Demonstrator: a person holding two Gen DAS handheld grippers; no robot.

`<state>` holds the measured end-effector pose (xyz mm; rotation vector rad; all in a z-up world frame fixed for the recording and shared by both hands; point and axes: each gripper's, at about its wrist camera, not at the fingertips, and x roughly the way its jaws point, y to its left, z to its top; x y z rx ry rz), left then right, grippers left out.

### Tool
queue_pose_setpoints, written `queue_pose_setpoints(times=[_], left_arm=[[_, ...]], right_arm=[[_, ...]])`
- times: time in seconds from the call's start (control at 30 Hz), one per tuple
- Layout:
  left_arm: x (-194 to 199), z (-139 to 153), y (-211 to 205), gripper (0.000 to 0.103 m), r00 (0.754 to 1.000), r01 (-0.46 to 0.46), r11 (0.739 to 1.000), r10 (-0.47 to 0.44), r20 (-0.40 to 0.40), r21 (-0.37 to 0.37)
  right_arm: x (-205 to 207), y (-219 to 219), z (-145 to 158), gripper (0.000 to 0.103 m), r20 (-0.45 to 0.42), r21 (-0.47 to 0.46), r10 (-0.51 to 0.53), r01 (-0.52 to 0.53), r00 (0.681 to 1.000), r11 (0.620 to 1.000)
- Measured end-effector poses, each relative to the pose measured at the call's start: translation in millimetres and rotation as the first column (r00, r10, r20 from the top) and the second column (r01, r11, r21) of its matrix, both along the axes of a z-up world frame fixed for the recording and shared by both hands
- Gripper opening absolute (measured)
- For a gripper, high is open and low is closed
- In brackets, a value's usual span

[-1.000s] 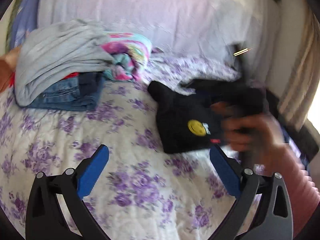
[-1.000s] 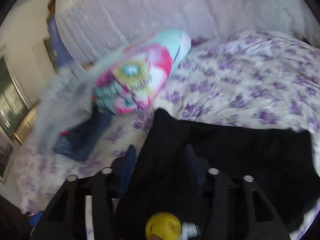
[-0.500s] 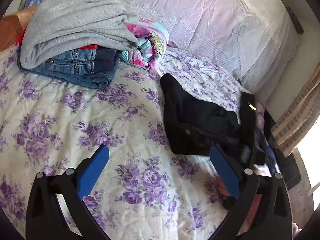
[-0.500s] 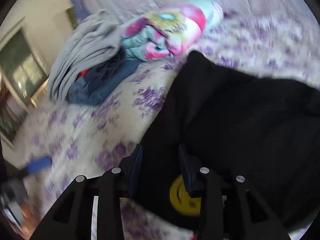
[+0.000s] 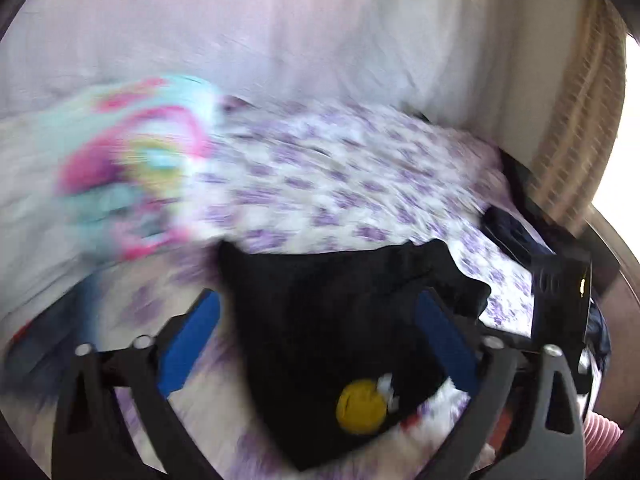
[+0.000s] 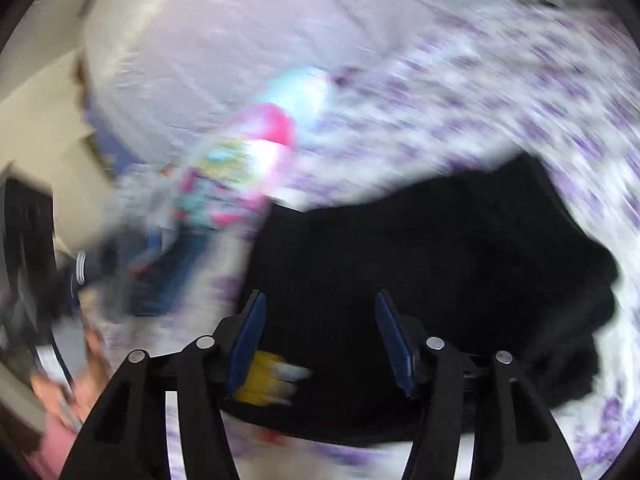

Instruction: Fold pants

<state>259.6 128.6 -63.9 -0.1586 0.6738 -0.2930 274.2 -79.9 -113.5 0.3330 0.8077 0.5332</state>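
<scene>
Left tool (image 5: 316,322) closing around black pants (image 5: 332,320), floral bedsheet (image 5: 352,184)

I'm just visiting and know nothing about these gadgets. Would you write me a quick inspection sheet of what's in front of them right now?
Surface: bed with purple-flowered bedspread, rumpled.
Job's things: black pants bunched on the bed, yellow smiley patch showing.
Clutter: colourful tie-dye garment and blurred grey and denim clothes piled beside the pants; pale pillow behind.
Grippers: left gripper closing, pants between its blue pads, not pinched; right gripper over the pants, jaws part-way apart, grip unclear.
Cables: nothing seen.
Surroundings: striped curtain and bright window at right; pictures heavily motion-blurred.
</scene>
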Motion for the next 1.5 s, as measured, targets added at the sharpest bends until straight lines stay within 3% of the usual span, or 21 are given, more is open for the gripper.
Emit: queue_pose_setpoints(times=[0.03,0.07,0.1,0.13,0.17,0.2,0.23,0.3,0.37,0.4,0.43,0.5,0.57,0.7,0.8,0.87,1.0,1.1,1.5], left_arm=[[16,-10,-3,0.066,0.999,0.012,1.000,-0.012,-0.038,-0.004],[40,-28,-3,0.063,0.994,0.019,1.000,-0.019,-0.105,-0.006],[64,-53,1,0.049,0.982,-0.020,0.999,0.025,-0.186,0.028],[77,-70,9,0.024,0.970,-0.050,0.998,0.059,-0.236,0.045],[87,-84,27,0.015,0.958,-0.081,0.997,0.073,-0.276,-0.018],[87,-85,43,0.011,0.954,-0.102,0.989,0.066,-0.292,-0.111],[87,-85,61,0.011,0.942,-0.141,0.965,0.061,-0.331,-0.222],[78,-74,81,0.011,0.932,-0.211,0.938,0.108,-0.347,-0.274],[56,-54,83,0.034,0.936,-0.250,0.952,0.191,-0.294,-0.179],[38,-40,78,0.070,0.939,-0.270,0.959,0.242,-0.245,-0.088],[21,-31,73,0.089,0.942,-0.282,0.959,0.268,-0.203,-0.042],[-15,-12,58,0.091,0.949,-0.291,0.957,0.291,-0.119,0.021],[-46,1,44,0.095,0.959,-0.264,0.964,0.267,-0.092,0.042],[-117,13,-2,0.099,0.953,-0.297,0.946,0.302,-0.016,0.129],[-151,3,-27,0.099,0.939,-0.342,0.925,0.343,0.026,0.165],[-165,-6,-38,0.099,0.936,-0.347,0.917,0.352,0.010,0.195],[-190,-9,-56,0.099,0.943,-0.326,0.918,0.331,0.017,0.227],[-202,-10,-63,0.099,0.950,-0.307,0.928,0.312,0.010,0.210],[-218,-15,-83,0.099,0.964,-0.258,0.939,0.265,0.000,0.228]], right_arm=[[1,-11,-9,0.036,-0.023,0.025,-0.008,0.008,1.000,1.000],[1,-20,-13,0.034,-0.037,0.051,-0.010,0.011,0.999,0.999],[1,-25,-13,0.035,-0.051,0.079,-0.018,0.022,0.999,0.997],[-1,-37,-10,0.038,-0.067,0.116,-0.037,0.045,0.997,0.992],[-2,-42,-7,0.040,-0.066,0.138,-0.044,0.053,0.997,0.989],[-3,-48,-4,0.044,-0.056,0.159,-0.049,0.057,0.997,0.986],[-4,-52,-2,0.045,-0.047,0.172,-0.050,0.057,0.998,0.983],[-2,-54,-8,0.045,-0.079,0.129,-0.060,0.069,0.995,0.989],[-12,-54,-6,0.046,-0.086,0.109,-0.084,0.093,0.993,0.990],[-17,-53,-1,0.055,-0.067,0.089,-0.092,0.097,0.994,0.991],[-25,-53,5,0.061,-0.037,0.063,-0.103,0.105,0.994,0.993],[-46,-51,19,0.067,0.040,-0.002,-0.152,0.152,0.988,0.988],[-70,-44,30,0.075,0.123,-0.084,-0.166,0.177,0.978,0.981],[-112,-28,36,0.095,0.243,-0.241,-0.174,0.233,0.954,0.942],[-139,-27,31,0.099,0.273,-0.313,-0.213,0.296,0.938,0.903],[-156,-27,29,0.099,0.268,-0.380,-0.230,0.322,0.935,0.867],[-182,-33,28,0.099,0.259,-0.412,-0.228,0.321,0.939,0.853],[-196,-37,28,0.099,0.268,-0.410,-0.233,0.330,0.935,0.850],[-217,-35,26,0.099,0.267,-0.420,-0.196,0.296,0.944,0.858]])
